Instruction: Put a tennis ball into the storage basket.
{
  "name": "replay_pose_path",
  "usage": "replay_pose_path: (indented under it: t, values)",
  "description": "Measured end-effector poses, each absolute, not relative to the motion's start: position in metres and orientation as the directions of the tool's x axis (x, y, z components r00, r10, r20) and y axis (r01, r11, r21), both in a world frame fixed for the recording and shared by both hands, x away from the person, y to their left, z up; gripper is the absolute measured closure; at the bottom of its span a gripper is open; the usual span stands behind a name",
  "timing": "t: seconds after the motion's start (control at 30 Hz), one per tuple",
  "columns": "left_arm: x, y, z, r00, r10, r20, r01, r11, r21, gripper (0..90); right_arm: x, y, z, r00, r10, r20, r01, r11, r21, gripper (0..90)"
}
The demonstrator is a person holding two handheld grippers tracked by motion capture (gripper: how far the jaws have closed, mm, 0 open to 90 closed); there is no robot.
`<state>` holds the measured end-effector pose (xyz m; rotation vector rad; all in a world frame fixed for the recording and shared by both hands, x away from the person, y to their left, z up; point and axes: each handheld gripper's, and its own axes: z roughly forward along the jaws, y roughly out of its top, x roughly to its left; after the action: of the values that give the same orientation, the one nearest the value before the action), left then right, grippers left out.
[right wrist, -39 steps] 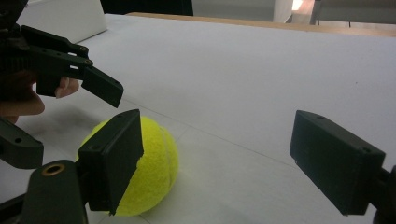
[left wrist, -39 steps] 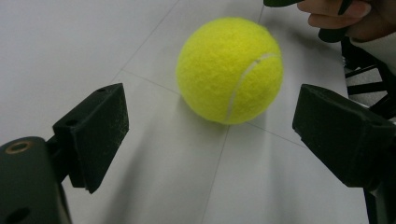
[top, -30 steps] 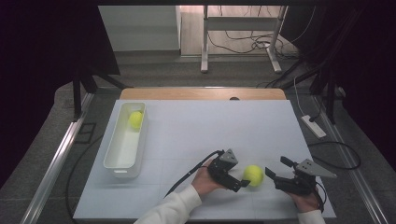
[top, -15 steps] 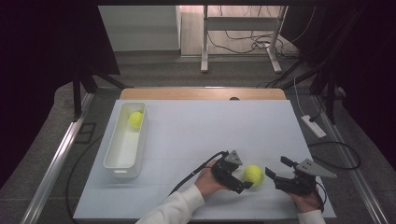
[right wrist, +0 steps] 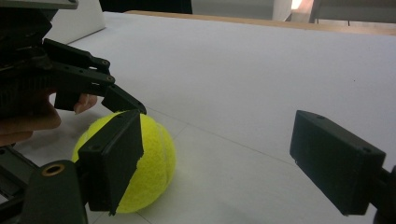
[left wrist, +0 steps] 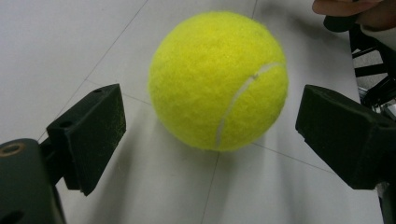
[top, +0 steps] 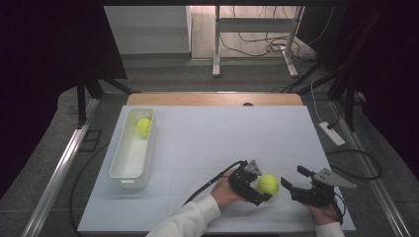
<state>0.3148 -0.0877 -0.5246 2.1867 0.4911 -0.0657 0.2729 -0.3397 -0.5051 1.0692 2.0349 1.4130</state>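
Observation:
A yellow tennis ball rests on the white table near its front edge. My left gripper is open with its jaws on either side of the ball. In the left gripper view the ball sits between the two black pads with a gap on each side, and my left gripper is not touching it. My right gripper is open just right of the ball, nothing between its fingers. In the right gripper view the ball lies behind my right gripper's left jaw, and the left gripper reaches it from the left.
A white rectangular bin stands at the table's left side with a second yellow tennis ball in its far end. A power strip and cables lie on the floor to the right. The table's front edge is close below both hands.
My left gripper has slid a little to the right, so its open jaws now reach around the ball. The ball and the right gripper have stayed put.

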Motion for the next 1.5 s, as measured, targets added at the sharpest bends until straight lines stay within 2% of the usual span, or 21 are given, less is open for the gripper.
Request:
replay_pose_path:
  t: [0.47, 0.63, 1.5]
  values:
    - [0.319, -0.099, -0.528, 0.920, 0.319, -0.228, 0.375, -0.545, 0.750, 12.0, 0.273, -0.341, -0.505, -0.600, 0.797, 0.071, 0.345, 0.178, 0.921, 16.8]
    - [0.320, -0.098, -0.527, 0.924, 0.301, -0.237, 0.371, -0.544, 0.752, 25.3, 0.272, -0.341, -0.505, -0.600, 0.797, 0.070, 0.345, 0.179, 0.922, 16.8]
    - [0.317, -0.083, -0.517, 0.928, 0.306, -0.214, 0.354, -0.534, 0.768, 27.0, 0.271, -0.341, -0.505, -0.598, 0.799, 0.065, 0.341, 0.180, 0.923, 16.9]
